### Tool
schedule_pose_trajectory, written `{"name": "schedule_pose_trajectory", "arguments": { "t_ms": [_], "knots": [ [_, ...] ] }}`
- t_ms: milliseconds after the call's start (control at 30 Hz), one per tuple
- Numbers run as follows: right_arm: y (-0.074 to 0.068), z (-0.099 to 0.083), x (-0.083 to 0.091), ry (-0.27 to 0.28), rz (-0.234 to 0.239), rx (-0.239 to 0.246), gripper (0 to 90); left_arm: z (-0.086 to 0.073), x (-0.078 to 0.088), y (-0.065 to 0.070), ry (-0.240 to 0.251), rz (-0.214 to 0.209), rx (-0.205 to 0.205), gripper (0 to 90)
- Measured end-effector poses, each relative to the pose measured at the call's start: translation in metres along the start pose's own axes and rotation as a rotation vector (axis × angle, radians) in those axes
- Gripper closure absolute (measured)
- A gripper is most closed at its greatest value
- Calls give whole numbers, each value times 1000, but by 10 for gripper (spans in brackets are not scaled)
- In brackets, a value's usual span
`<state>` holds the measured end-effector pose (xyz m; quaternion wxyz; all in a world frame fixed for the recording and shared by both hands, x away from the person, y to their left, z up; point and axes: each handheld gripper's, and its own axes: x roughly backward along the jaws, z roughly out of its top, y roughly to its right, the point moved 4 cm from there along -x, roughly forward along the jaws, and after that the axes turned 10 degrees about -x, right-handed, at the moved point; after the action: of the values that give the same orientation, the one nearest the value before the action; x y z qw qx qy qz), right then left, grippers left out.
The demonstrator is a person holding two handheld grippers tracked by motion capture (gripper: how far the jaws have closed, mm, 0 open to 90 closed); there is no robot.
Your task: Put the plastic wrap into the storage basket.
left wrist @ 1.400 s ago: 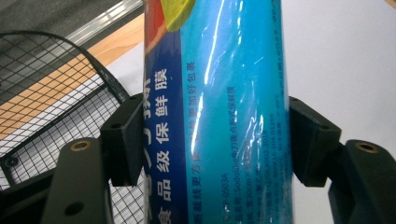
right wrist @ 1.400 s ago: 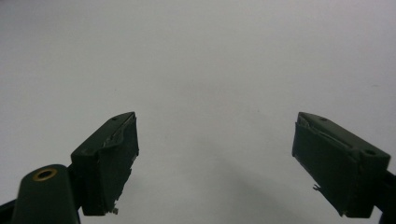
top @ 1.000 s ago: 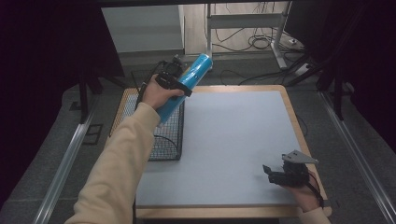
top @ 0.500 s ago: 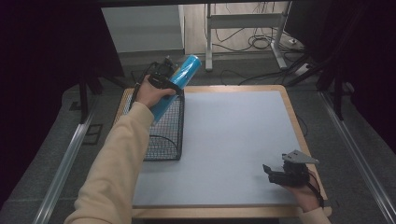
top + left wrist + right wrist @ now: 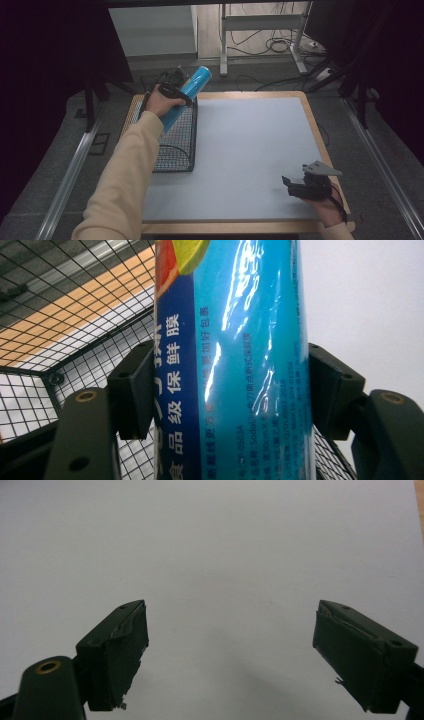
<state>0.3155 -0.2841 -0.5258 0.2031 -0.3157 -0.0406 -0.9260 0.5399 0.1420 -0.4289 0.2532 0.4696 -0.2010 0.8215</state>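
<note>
Lifted less now: long blue plastic-wrapped cling-film tube point(image 5: 186, 96) sits a touch lower and further toward the back-left corner than a second ago, lower end dipping inside the black wire-mesh basket point(image 5: 177, 150), upper end poking out past the table's far edge. Tilted, top leaning right and away in the high view. Clamped mid-length by the left gripper point(image 5: 227, 390), both black jaws pressed flat against the tube's sides, mesh visible behind and under it in the left gripper view. Probably mid-lowering into the basket, so placement looks well underway but not finished: tube not yet lying on the mesh floor, grip not released. Worth noting: tube looks long against the basket's width, so likely needs aligning with the basket's long axis before letting go, else could catch the rim and tip out. Basket sits along the left side of the pale grey table mat point(image 5: 245, 150), on the wooden table point(image 5: 310, 112). Right gripper point(image 5: 305, 186) unchanged from before, parked near the front-right corner of the mat, jaws spread wide with nothing between them, bare mat ahead in the right gripper view point(image 5: 230, 645). No role for it at present, well apart from the basket.
</note>
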Motion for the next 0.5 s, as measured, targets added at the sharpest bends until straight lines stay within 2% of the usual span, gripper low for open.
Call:
{"name": "schedule_pose_trajectory", "arguments": {
  "t_ms": [267, 400, 500],
  "knots": [
    [1, 0, 0, -2, 3, -1, 148, -4, -12, -4, -39, 14, 16, 319],
    [0, 0, 0, -3, 3, 0, 148, -4, -14, -3, -54, 19, 11, 319],
    [0, 0, 0, -1, 2, 3, 148, -6, -18, -3, -86, 20, 5, 318]
  ]
}}
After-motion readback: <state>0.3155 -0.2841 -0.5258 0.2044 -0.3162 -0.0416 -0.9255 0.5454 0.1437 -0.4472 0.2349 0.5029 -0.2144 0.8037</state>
